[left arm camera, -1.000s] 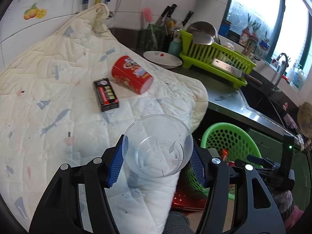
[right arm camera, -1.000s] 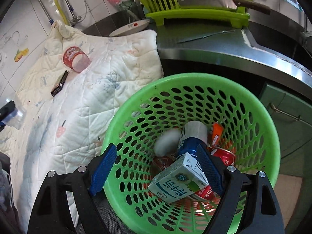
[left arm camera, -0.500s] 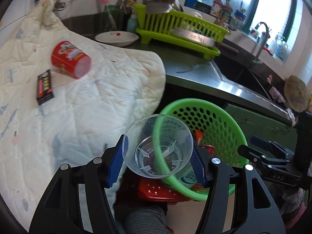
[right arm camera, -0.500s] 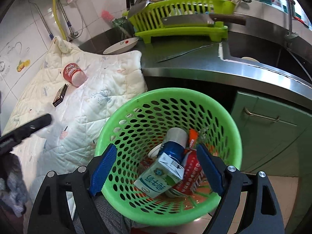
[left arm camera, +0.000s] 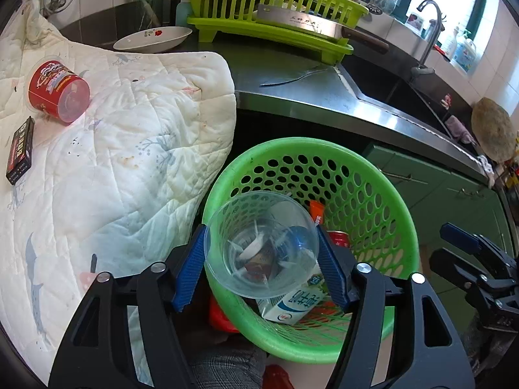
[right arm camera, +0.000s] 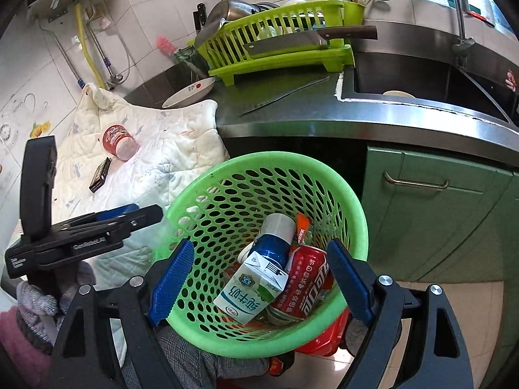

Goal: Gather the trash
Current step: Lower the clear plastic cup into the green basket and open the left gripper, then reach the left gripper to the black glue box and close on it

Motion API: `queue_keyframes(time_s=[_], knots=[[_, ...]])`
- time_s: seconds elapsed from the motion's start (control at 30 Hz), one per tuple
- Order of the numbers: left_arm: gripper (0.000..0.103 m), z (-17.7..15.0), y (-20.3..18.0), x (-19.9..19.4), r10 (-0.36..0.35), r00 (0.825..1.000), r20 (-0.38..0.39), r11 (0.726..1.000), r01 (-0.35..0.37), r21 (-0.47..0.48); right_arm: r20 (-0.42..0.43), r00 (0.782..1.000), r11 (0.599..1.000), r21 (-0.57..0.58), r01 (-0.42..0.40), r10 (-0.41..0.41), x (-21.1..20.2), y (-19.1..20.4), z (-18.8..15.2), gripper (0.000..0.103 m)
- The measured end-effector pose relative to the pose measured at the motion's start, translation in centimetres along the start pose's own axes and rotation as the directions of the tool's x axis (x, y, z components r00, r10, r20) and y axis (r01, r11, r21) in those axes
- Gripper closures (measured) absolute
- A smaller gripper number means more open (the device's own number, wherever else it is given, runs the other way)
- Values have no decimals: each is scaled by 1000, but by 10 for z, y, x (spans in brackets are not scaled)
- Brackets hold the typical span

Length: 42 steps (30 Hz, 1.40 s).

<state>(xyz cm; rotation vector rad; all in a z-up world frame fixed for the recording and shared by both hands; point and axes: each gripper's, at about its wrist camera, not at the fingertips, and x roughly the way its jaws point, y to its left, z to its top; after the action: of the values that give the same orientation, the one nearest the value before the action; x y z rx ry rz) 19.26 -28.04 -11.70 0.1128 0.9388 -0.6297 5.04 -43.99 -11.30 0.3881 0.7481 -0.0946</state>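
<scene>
Red tub (left arm camera: 58, 90) and black box (left arm camera: 20, 150) are lying on the quilt (left arm camera: 129, 149), uncollected. Left tongs (left arm camera: 261, 261), gripping the clear cup (left arm camera: 261, 243), are now hanging over the green basket (left arm camera: 382, 194), off the quilt; release looks next. Right tongs (right arm camera: 259, 278) are gaping wide, empty.
</scene>
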Motion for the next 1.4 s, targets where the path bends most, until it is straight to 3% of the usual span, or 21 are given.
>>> queue_keyframes(time_s=[0.17, 0.47, 0.77, 1.1, 1.3, 1.4], knots=[[31, -1, 5, -2, -36, 999, -1, 999, 36, -16, -4, 1000, 1000, 6, -5, 5, 2, 0, -1, 22], [31, -4, 22, -19, -11, 1000, 18, 999, 12, -50, 3, 1000, 1000, -10, -14, 15, -2, 13, -1, 22], [31, -8, 58, -54, 71, 995, 68, 993, -65, -98, 4, 999, 997, -58, -49, 49, 2, 42, 5, 22], [31, 12, 139, -96, 263, 956, 132, 944, -227, -241, -22, 995, 985, -141, -101, 99, 19, 86, 16, 22], [31, 36, 197, -96, 359, 927, 108, 898, -312, -312, -44, 992, 976, -177, -128, 122, 37, 109, 27, 22], [32, 48, 218, -87, 373, 924, 85, 885, -327, -331, -55, 990, 972, -189, -138, 130, 47, 116, 33, 22]])
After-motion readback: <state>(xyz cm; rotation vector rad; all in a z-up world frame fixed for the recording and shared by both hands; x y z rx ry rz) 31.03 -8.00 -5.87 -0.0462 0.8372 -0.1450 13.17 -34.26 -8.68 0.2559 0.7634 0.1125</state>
